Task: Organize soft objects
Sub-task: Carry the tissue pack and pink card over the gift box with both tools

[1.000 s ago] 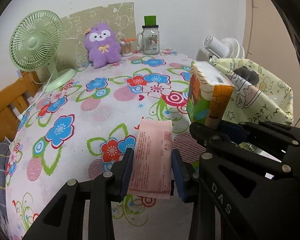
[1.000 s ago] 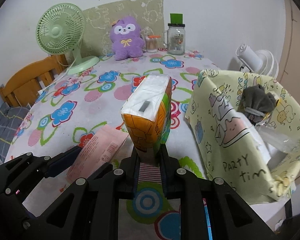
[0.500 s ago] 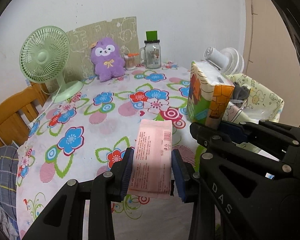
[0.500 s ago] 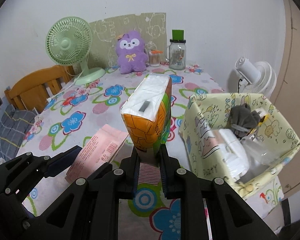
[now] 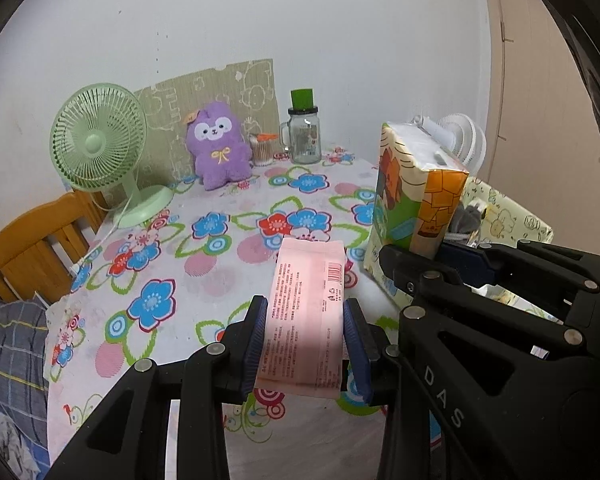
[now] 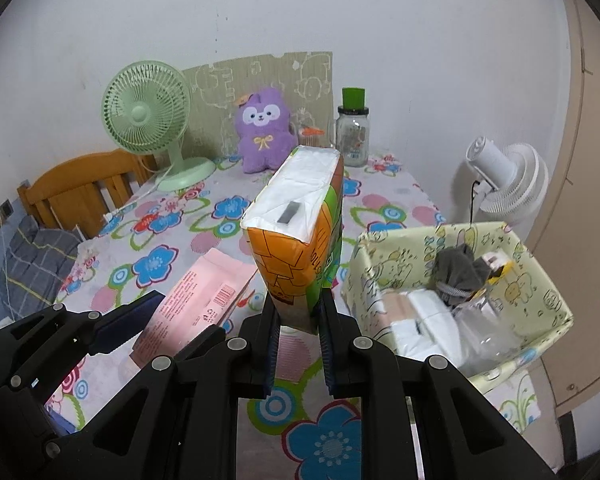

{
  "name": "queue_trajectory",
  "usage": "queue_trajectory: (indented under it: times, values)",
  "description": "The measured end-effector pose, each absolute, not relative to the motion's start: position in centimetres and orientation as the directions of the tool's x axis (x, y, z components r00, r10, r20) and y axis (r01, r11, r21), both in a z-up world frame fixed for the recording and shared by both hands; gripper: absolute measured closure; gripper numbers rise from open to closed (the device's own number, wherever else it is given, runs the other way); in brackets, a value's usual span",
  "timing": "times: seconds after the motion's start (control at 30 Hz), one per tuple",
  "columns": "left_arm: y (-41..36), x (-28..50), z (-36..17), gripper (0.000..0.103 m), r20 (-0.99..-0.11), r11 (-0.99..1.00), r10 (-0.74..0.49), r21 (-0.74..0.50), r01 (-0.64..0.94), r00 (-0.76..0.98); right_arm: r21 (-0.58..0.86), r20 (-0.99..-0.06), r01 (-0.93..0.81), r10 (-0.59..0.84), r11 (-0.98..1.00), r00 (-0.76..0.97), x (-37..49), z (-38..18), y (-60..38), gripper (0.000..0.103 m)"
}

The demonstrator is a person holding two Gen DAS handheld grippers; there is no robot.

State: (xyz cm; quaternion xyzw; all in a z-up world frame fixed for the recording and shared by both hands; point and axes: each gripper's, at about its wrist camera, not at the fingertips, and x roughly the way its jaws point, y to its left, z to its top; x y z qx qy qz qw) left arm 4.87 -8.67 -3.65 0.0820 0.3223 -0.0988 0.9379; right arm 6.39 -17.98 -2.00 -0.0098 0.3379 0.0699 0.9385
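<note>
My left gripper (image 5: 305, 338) is shut on a flat pink packet (image 5: 306, 308) and holds it above the flowered table (image 5: 172, 264). My right gripper (image 6: 298, 334) is shut on the lower end of an orange and green tissue pack (image 6: 300, 224), which stands upright in the air. In the right wrist view the pink packet (image 6: 198, 300) shows to the left, and the tissue pack (image 5: 414, 196) shows to the right in the left wrist view. A yellow cartoon-print basket (image 6: 540, 280) at the right holds white packs, a grey cloth (image 6: 458, 270) and clear plastic. A purple plush toy (image 6: 264, 134) sits at the table's far side.
A green desk fan (image 6: 146, 114) stands at the far left of the table, a glass jar with a green lid (image 6: 352, 132) at the back. A white fan (image 6: 508, 182) is beyond the basket. A wooden chair (image 6: 84, 192) with checked cloth stands at the left.
Both grippers have risen with their loads. The table and basket now lie lower, and the basket's inside has come into sight.
</note>
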Motion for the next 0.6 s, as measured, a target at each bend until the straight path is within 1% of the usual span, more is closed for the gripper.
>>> queue_trajectory:
  times: [0.23,0.6]
  values:
    - [-10.0,4.6,-2.4,0.064,-0.601,0.966,-0.135,0.098,0.240,0.788,0.028,-0.614,-0.133,0.122,0.991,0.780,6.0,-0.3,-19.3,0.082]
    - [-12.5,4.6,-1.3,0.064,-0.586,0.957,-0.161,0.104,0.271,0.794,0.033,-0.596,-0.103,0.102,0.994,0.796,6.0,0.9,-22.1,0.082]
